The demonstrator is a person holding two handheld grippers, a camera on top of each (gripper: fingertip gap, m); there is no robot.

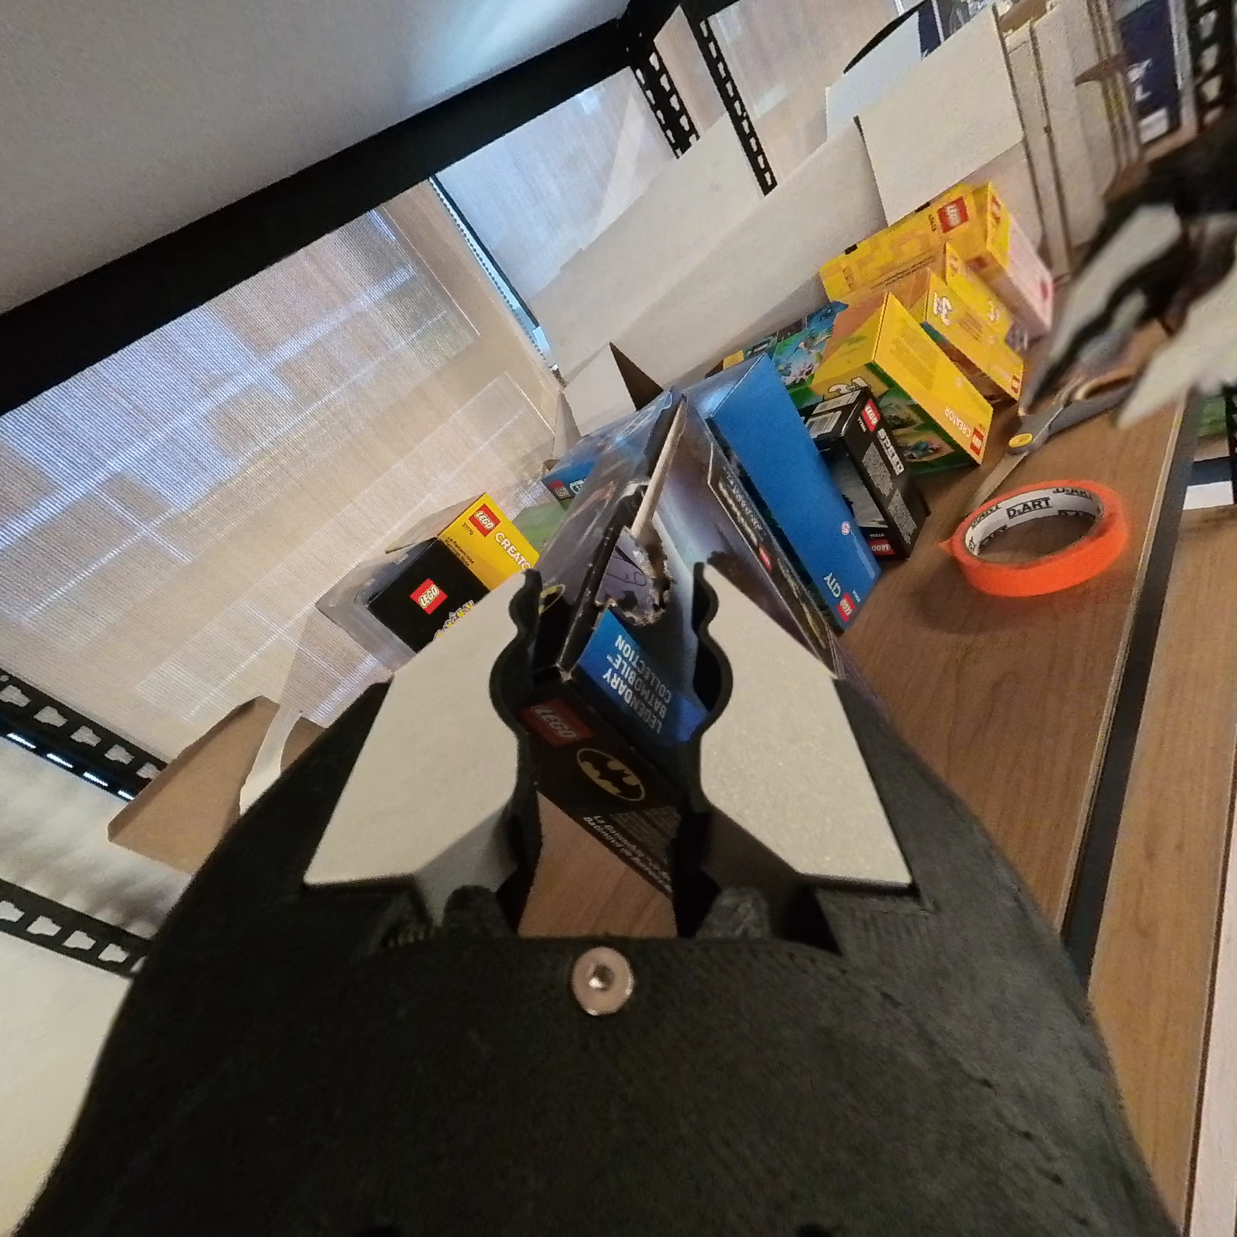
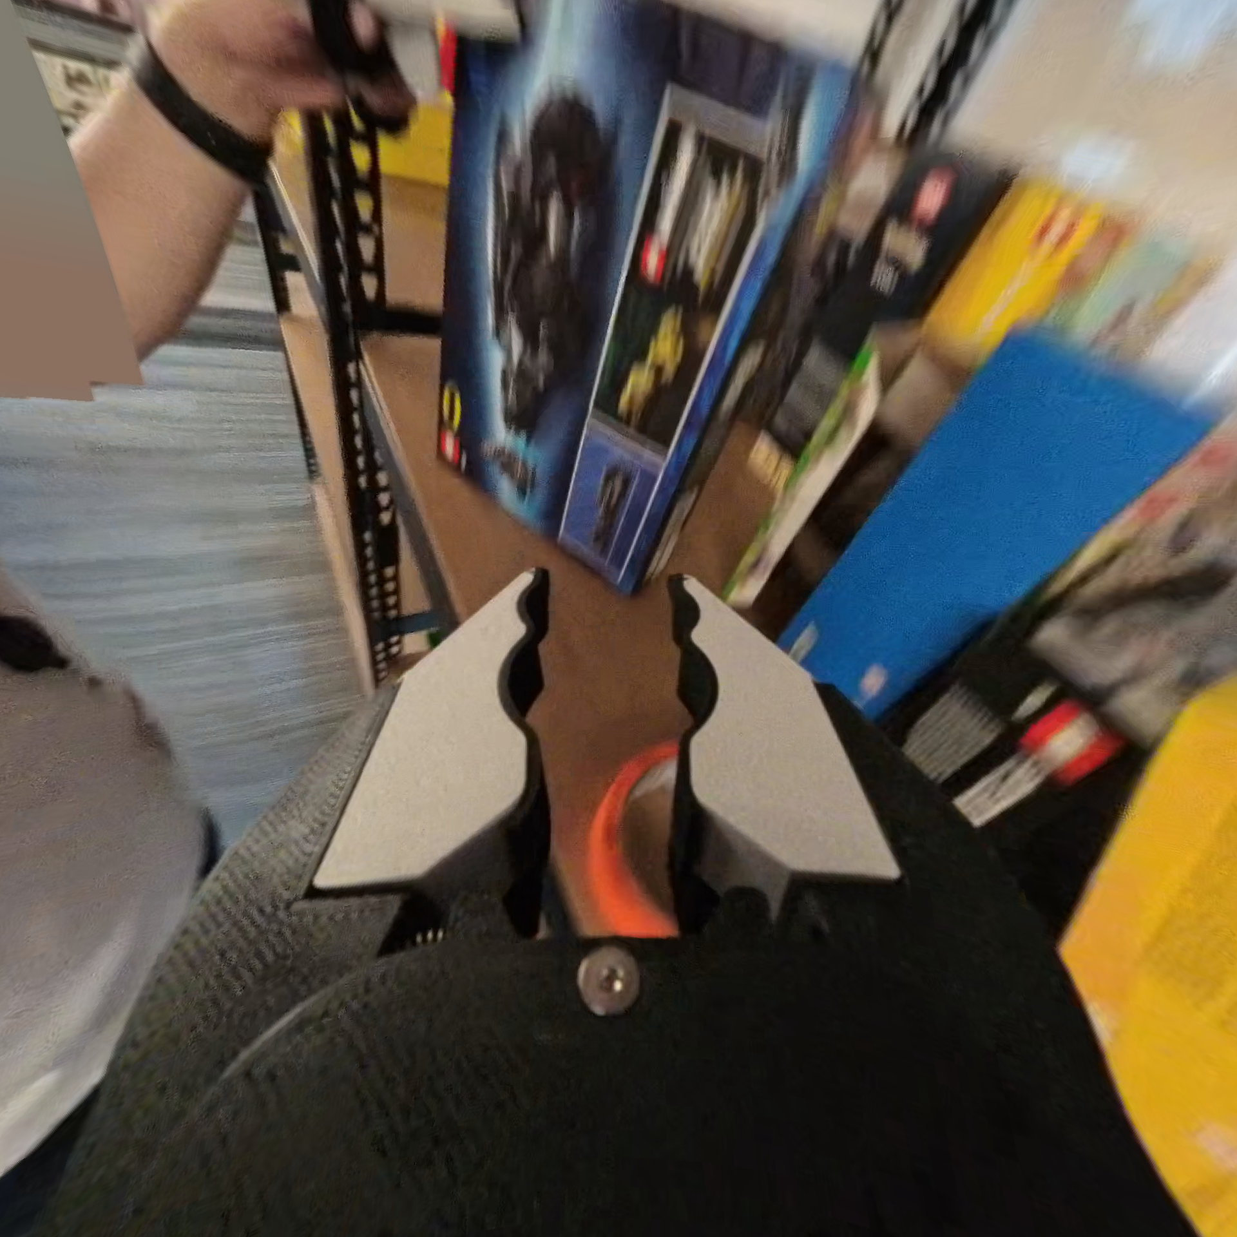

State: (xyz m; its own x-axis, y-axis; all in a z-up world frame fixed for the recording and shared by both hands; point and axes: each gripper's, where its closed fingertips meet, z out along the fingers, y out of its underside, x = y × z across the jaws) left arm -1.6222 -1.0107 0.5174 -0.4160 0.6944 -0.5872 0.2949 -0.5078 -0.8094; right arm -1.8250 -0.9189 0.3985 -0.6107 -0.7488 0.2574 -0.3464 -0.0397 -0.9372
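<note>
My left gripper (image 1: 614, 582) is shut on the top end of a dark blue and black toy-brick box (image 1: 602, 709), which stands upright on the wooden shelf (image 1: 1004, 703). The box's top flap (image 1: 642, 569) is torn open and stands up. In the right wrist view the same box (image 2: 535, 301) stands ahead, held from above by a person's hand (image 2: 268, 60). My right gripper (image 2: 608, 579) is open and empty. It hovers over the shelf (image 2: 602, 669) just short of the box, with an orange tape roll (image 2: 616, 837) below its fingers.
Several toy-brick boxes crowd the shelf behind: a blue one (image 1: 790, 482), black ones (image 1: 870, 462), yellow ones (image 1: 917, 348). The orange tape roll (image 1: 1044, 535) and grey scissors (image 1: 1057, 422) lie near the shelf's front edge. Black perforated uprights (image 2: 348, 335) frame the rack.
</note>
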